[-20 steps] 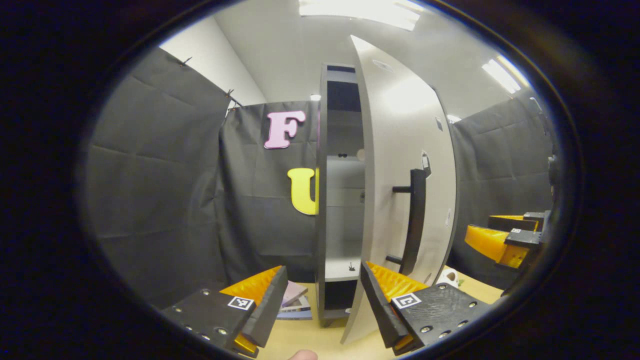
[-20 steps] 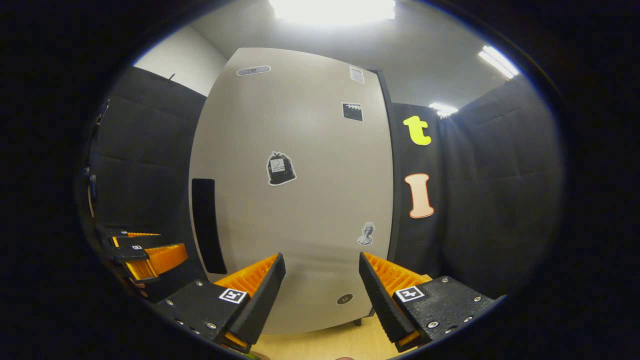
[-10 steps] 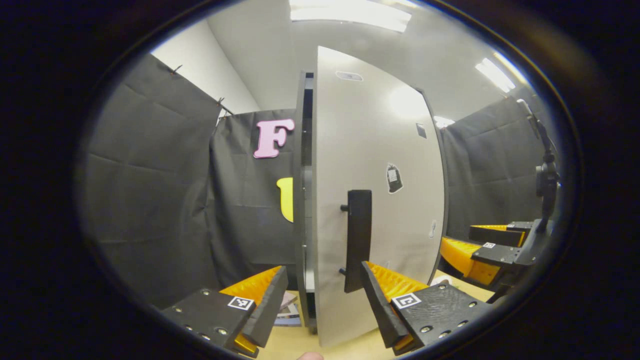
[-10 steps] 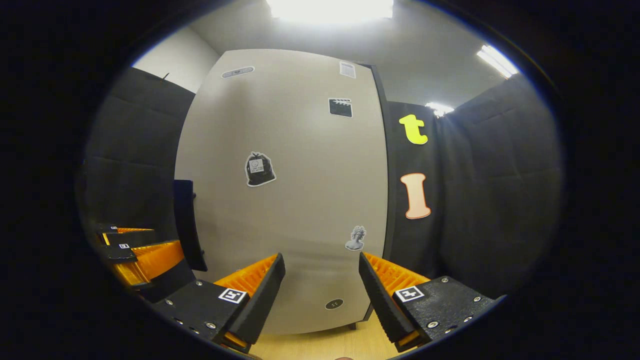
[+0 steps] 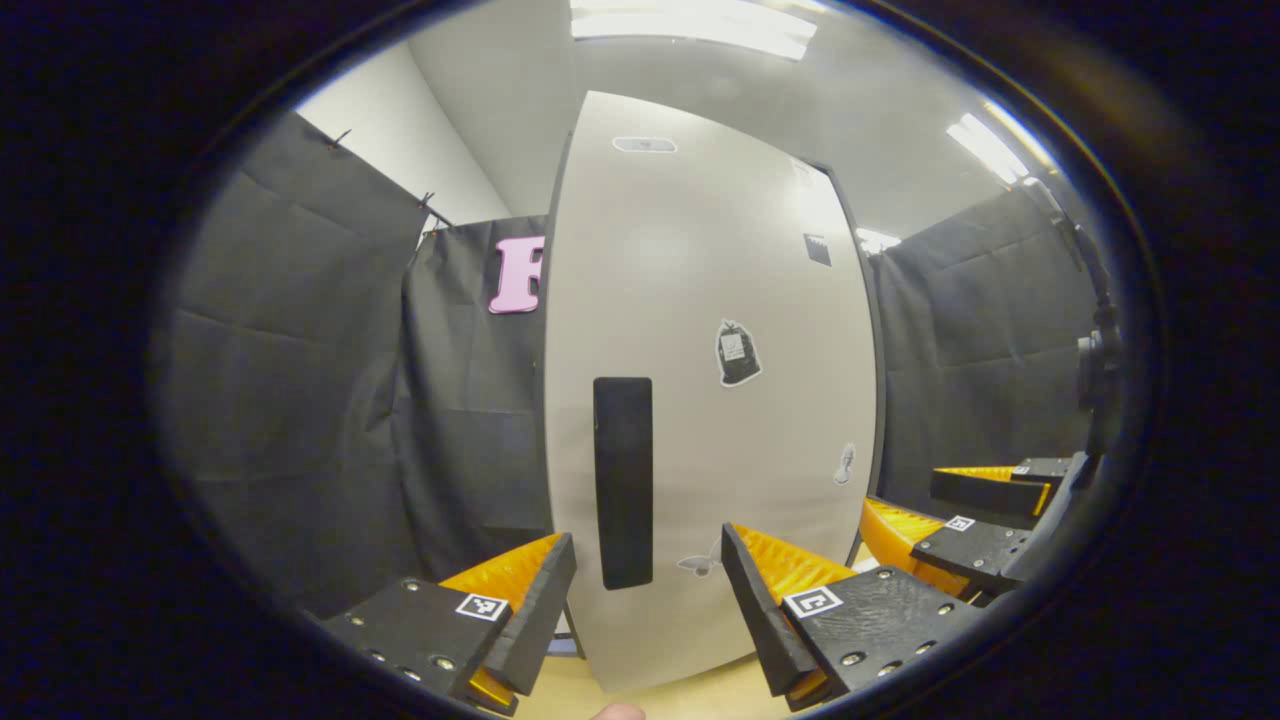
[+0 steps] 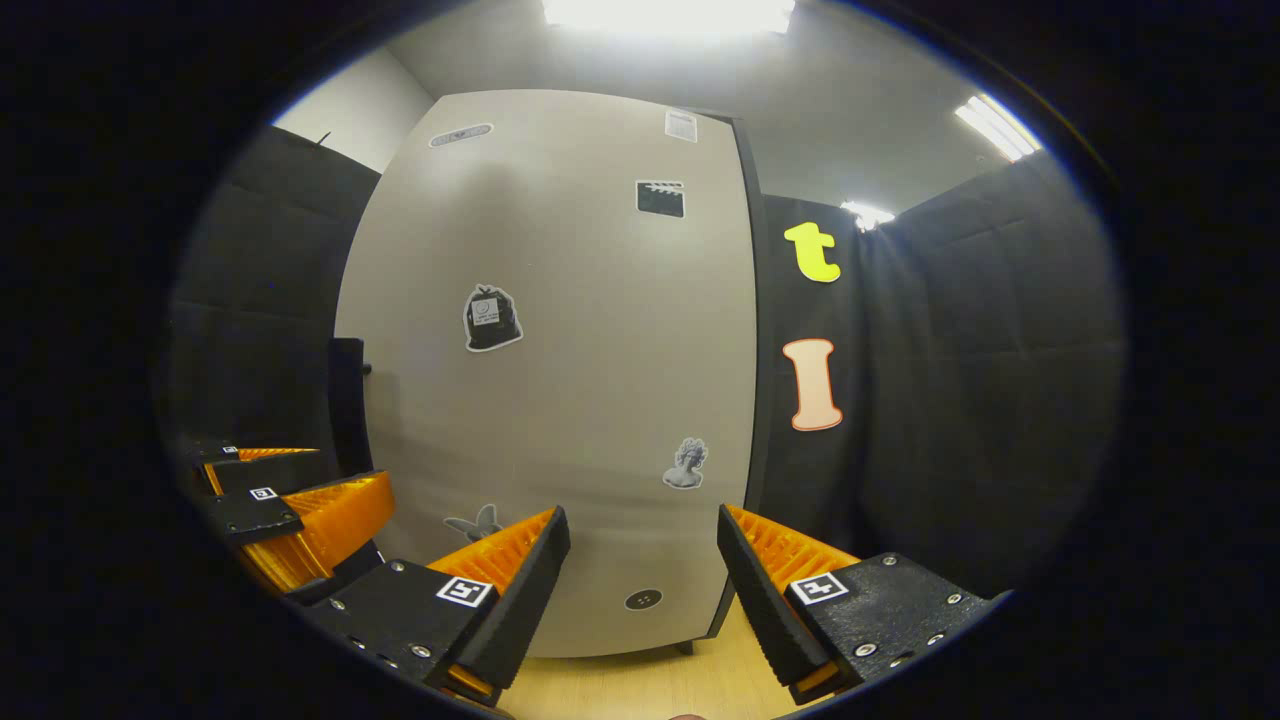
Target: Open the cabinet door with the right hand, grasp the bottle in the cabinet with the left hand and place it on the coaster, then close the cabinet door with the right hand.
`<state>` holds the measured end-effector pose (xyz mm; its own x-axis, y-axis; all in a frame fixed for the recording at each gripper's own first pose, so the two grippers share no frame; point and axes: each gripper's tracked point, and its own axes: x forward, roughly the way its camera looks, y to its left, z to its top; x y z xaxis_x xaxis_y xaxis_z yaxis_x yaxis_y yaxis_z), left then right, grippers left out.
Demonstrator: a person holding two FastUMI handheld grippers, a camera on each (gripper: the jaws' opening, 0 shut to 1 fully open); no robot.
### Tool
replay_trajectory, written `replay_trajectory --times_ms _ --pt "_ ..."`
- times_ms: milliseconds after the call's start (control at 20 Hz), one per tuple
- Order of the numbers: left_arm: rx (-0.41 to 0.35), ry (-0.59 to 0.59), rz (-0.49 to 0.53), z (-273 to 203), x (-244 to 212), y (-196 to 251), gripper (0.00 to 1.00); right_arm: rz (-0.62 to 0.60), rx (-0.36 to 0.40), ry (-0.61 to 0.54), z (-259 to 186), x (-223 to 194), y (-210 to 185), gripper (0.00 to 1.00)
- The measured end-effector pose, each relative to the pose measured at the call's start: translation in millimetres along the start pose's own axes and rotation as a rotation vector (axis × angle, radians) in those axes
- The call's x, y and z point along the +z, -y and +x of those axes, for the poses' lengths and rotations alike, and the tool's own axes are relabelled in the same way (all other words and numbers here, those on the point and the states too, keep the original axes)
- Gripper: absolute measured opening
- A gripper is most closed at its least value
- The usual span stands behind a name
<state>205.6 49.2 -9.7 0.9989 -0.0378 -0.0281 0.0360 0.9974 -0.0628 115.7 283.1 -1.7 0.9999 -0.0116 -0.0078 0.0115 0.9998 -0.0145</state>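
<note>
The cabinet door (image 5: 700, 400) stands upright on the tabletop (image 6: 640, 685), seemingly shut. The left claw (image 5: 648, 610) and right claw (image 6: 642, 600) gape wide, empty, near it.

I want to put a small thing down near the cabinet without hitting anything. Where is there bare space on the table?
A bare strip of light wooden tabletop lies below the tall grey cabinet door, between the right tool fingers. In the left gripper view, a narrower strip shows under the door. It is crowded beside the black bar handle, where both tools hover.
</note>
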Motion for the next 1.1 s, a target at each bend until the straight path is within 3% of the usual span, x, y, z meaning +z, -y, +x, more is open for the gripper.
replay_trajectory --times_ms 50,200,550,600,850,950,1000,1100 --pt "0.013 -0.015 -0.005 2 -6 -3 0.84 0.005 0.0 -0.003 0 -1 1 0.92" --pt "0.055 -0.027 0.013 2 -11 -8 0.88 -0.016 -0.016 -0.003 0 -5 8 0.93" --pt "0.038 -0.024 0.038 3 -14 9 0.89 0.002 -0.018 -0.027 1 -11 16 0.93" --pt "0.037 -0.021 0.041 3 -13 10 0.8 0.004 -0.018 -0.023 1 -11 17 0.93" --pt "0.029 -0.036 0.03 5 -16 15 0.89 0.003 -0.009 -0.022 -2 -9 18 0.93" --pt "0.03 -0.034 0.028 5 -15 16 0.8 0.004 -0.004 -0.016 -3 -7 17 0.93" --pt "0.031 -0.036 0.032 3 -16 16 0.84 0.004 -0.002 -0.014 -3 -6 17 0.93" --pt "0.031 -0.047 0.039 5 -17 18 0.84 0.006 0.002 -0.016 -4 -7 17 0.93"
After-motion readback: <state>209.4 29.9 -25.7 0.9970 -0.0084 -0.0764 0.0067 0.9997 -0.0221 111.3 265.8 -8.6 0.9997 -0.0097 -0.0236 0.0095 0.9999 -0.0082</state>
